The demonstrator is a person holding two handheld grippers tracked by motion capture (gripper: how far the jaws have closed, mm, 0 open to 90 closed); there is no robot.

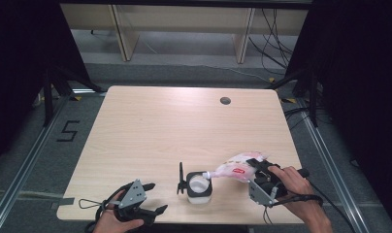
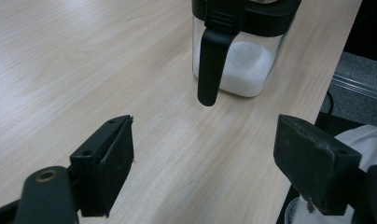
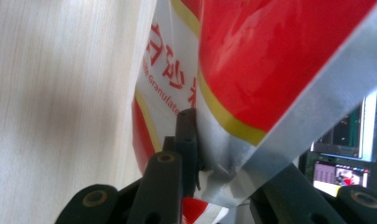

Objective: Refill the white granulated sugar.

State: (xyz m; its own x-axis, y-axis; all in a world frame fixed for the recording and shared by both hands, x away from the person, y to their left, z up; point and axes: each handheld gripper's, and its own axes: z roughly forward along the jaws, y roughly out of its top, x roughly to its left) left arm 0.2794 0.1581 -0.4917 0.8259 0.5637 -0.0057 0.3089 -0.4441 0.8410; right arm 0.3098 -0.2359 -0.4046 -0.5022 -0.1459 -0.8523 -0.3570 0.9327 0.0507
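A pale wooden table (image 1: 150, 136) takes up the middle of the high view, with a small round dark hole (image 1: 225, 100) near its far right corner. On the grey floor to the left a black number five (image 1: 68, 130) is marked. Beyond the table stands a light wooden frame (image 1: 121, 29), and black cables (image 1: 276, 43) (a loose tangle) lie on the floor beside it.

— Where does the sugar jar (image 1: 200, 188) sit?

— On the table (image 1: 184, 126), near its front edge, with its open lid (image 1: 180, 178) standing at its left side.

— And the sugar bag (image 1: 235, 169)?

— Right of the jar, tilted, its mouth over the jar's opening. The right gripper (image 1: 262, 175) is at the bag's far end; the left gripper (image 1: 153, 198) lies left of the jar, apart from it.

— Anything farther back?

— A cable hole (image 1: 225, 100) near the table's far edge.
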